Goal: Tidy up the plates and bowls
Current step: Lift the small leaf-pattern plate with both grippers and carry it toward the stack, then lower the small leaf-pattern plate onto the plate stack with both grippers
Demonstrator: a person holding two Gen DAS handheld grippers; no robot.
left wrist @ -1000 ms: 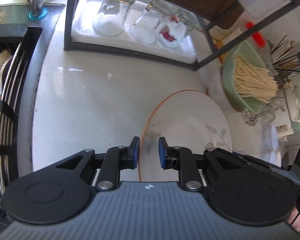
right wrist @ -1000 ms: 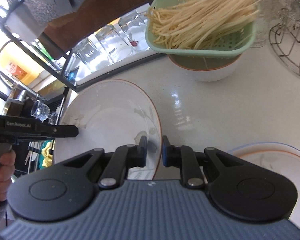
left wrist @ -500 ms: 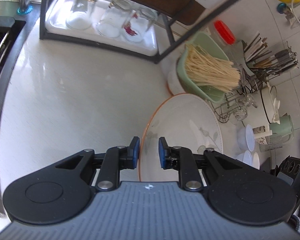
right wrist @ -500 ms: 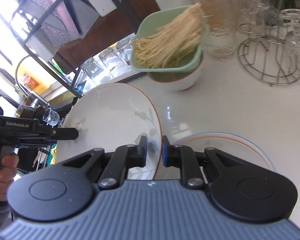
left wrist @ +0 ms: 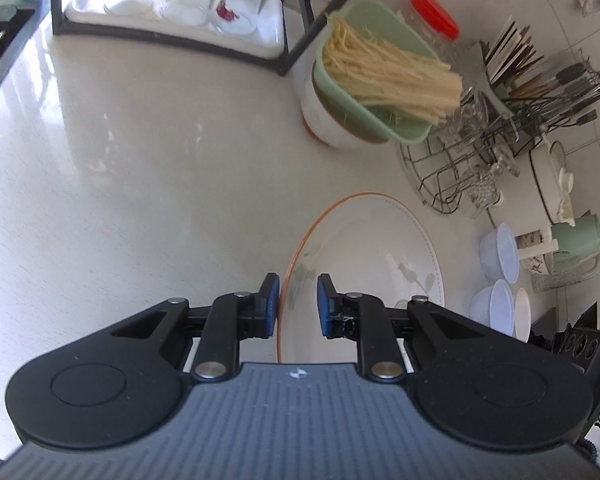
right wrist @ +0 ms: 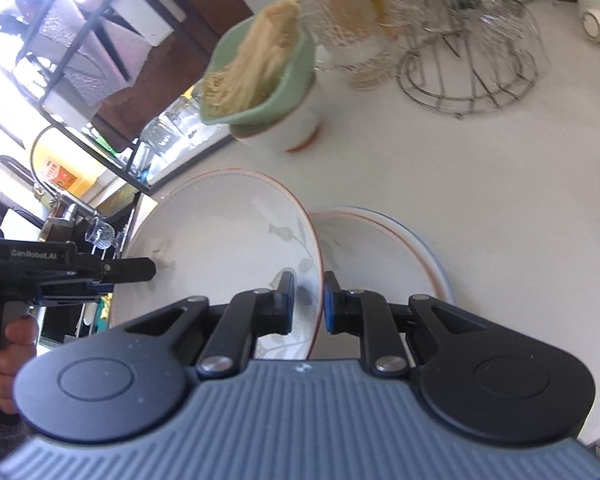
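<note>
Right wrist view, right gripper (right wrist: 308, 300) pinching rim of leaf plate (right wrist: 220, 236), tilted above second plate (right wrist: 384, 248) on worktop (right wrist: 480, 168), left gripper (left wrist: 297, 300) clamping opposite rim.

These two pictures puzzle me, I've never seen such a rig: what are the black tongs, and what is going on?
They are hand-held grippers, one in each of a person's hands, each with a camera looking along its fingers. Both clamp the same leaf-patterned plate by opposite rims, tilted above the counter. The left gripper fills one view; the right gripper fills the other, where the left one shows too. Below lies a stack of plates. Behind stands a green basket of noodles on a bowl.
</note>
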